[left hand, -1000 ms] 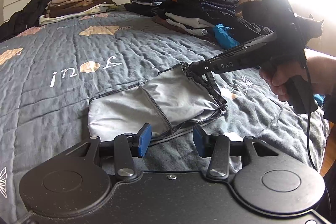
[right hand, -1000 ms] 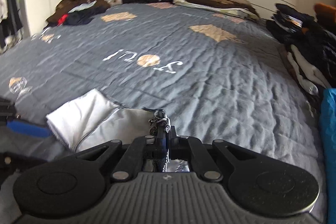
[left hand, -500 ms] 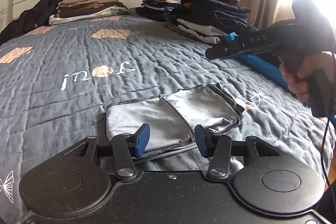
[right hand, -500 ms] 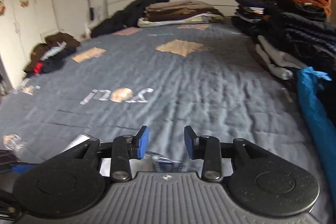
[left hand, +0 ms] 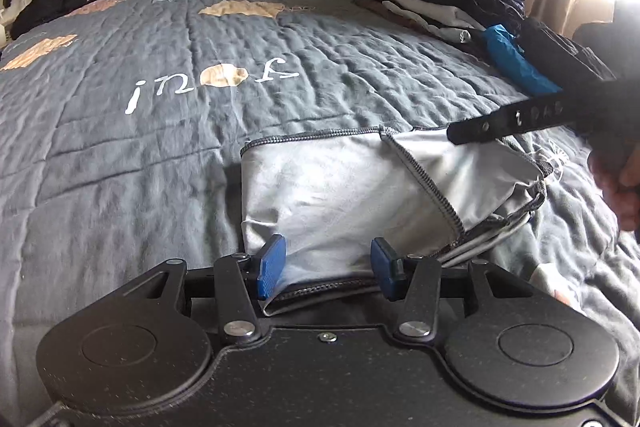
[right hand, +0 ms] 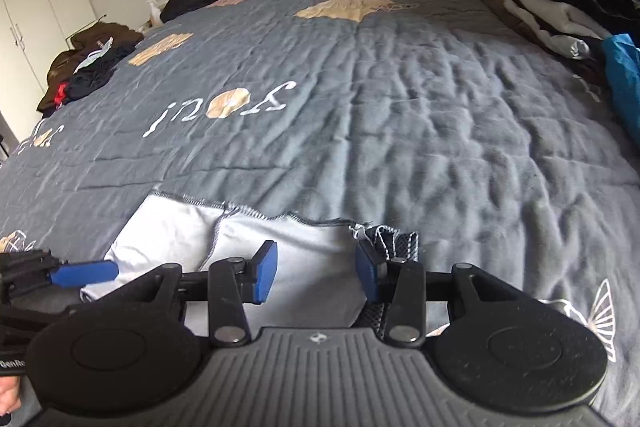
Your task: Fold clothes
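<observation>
Left wrist view: the folded pale grey garment with dark stitched seams [left hand: 352, 195] lies flat on the quilted grey-blue bedspread [left hand: 200, 131], near its front edge. Left gripper [left hand: 328, 267] hovers over the garment's near hem, jaws spread, pinching nothing. Right gripper [right hand: 316, 271] has just been opening; its jaws stand apart above the garment's mesh-trimmed end, nothing clamped.

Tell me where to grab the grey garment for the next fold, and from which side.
Likely best: the near stitched hem of the grey garment, coming in low from the near bed edge. That hem lifts slightly off the quilt between the open left gripper's fingers, so they could slip around it.
</observation>
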`<state>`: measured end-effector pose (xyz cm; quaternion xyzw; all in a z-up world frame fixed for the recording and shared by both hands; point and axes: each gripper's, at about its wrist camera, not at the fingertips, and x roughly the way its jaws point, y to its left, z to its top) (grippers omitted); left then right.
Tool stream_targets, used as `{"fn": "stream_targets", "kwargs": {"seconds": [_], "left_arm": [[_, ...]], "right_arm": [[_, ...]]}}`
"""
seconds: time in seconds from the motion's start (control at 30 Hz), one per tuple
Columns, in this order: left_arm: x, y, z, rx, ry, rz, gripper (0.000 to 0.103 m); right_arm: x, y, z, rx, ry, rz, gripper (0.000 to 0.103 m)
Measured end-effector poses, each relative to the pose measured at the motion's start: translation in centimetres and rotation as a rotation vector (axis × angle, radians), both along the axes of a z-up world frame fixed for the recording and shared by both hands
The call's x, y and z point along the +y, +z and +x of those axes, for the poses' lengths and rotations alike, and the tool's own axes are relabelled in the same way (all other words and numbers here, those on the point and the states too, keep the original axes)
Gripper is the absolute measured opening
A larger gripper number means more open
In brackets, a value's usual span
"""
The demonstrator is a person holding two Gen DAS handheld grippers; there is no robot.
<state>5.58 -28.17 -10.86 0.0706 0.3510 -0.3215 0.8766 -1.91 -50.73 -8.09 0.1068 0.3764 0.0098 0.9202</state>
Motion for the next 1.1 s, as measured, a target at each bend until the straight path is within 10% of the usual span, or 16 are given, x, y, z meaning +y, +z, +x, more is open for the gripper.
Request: {"fn": "stream_targets", "kwargs": {"seconds": [0.33,0.5,0.6,0.9,1.1], "left_arm": [[0.0,-0.1,-0.3,-0.004,-0.009,0.02,0.049],[-0.1,-0.2,-0.3,-0.013,-0.013,0.026,0.049],[-0.1,-0.2,-0.1,-0.007,-0.014,0.024,0.05],[1.1,0.4,0.8,-0.039,0.025,0.053,0.053],[-0.3,2.7,-1.9,-0.262,-0.105,0.142,0.053]], "right_arm": [[-2.5,1.2,-1.1,-0.033,-0.087,-0.053,0.046],[0.2,3.3,-1.4,-0.185,0.065,0.141,0.046],[1.8,1.9,-0.4,-0.126,0.131,0.25,0.046],[-0.7,-1.1,-2.7,-0.003,0.01,0.146,0.046],[-0.7,0.6,-4.4,-0.057,0.0,0.105,0.047]]}}
